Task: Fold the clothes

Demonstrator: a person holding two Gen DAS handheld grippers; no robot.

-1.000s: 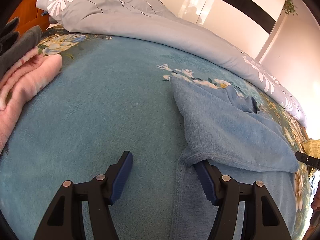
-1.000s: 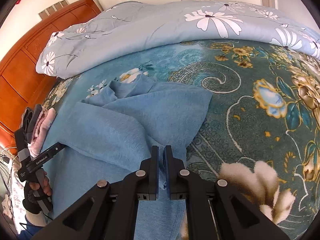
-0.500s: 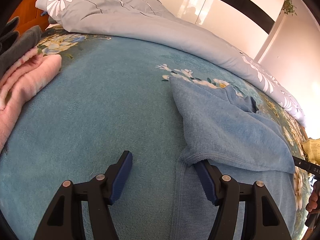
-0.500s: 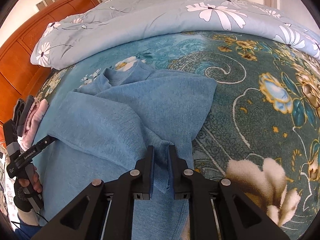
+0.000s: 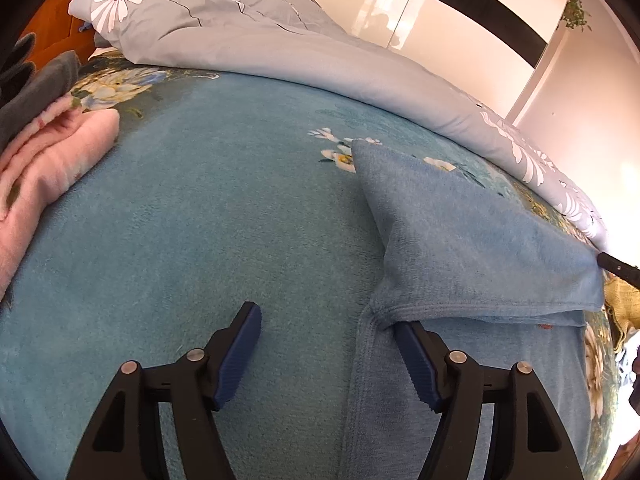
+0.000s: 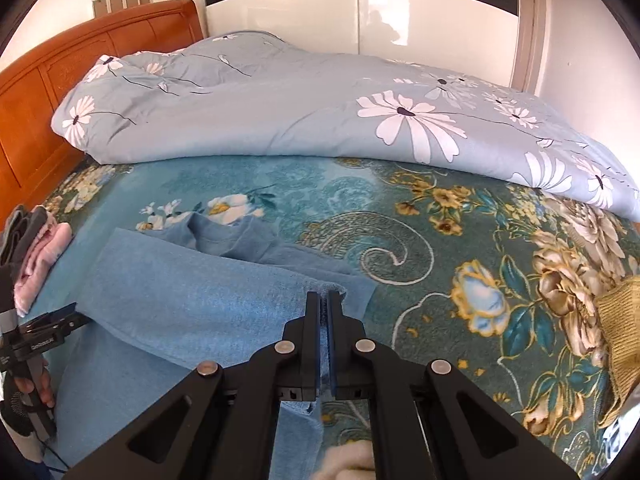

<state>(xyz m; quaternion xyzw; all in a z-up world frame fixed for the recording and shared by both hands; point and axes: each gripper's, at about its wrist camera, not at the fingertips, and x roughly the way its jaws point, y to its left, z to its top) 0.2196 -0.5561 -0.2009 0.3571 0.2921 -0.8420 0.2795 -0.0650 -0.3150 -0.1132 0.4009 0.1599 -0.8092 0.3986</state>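
Right gripper (image 6: 327,300) first: we have its jaws pinched tight on a fold of the blue garment (image 6: 168,300), lifting the near side edge so it drapes over the middle of the cloth. Our left gripper (image 5: 328,328) sits beside the opposite edge with its jaws opening wide; one blue pad (image 5: 412,354) touches the hem where the folded layer meets the flat one, but nothing is clamped between the pads.

We judge the fold about halfway: one side has been brought over the body of the garment, which lies on the teal floral blanket (image 6: 440,240) near us, yet the flap we carry is not laid down, and the collar end beyond it looks rumpled. Smoothing, a second fold and stacking seem left to do.

Further left, a pink folded item (image 5: 48,168) with a grey one (image 5: 36,84) on it forms a finished pile, so we take some clothes as done. A yellow knitted piece (image 6: 620,328) at the right edge probably waits its turn. Beyond all this lies the grey daisy-print duvet (image 6: 320,120) against the wooden headboard (image 6: 60,64).
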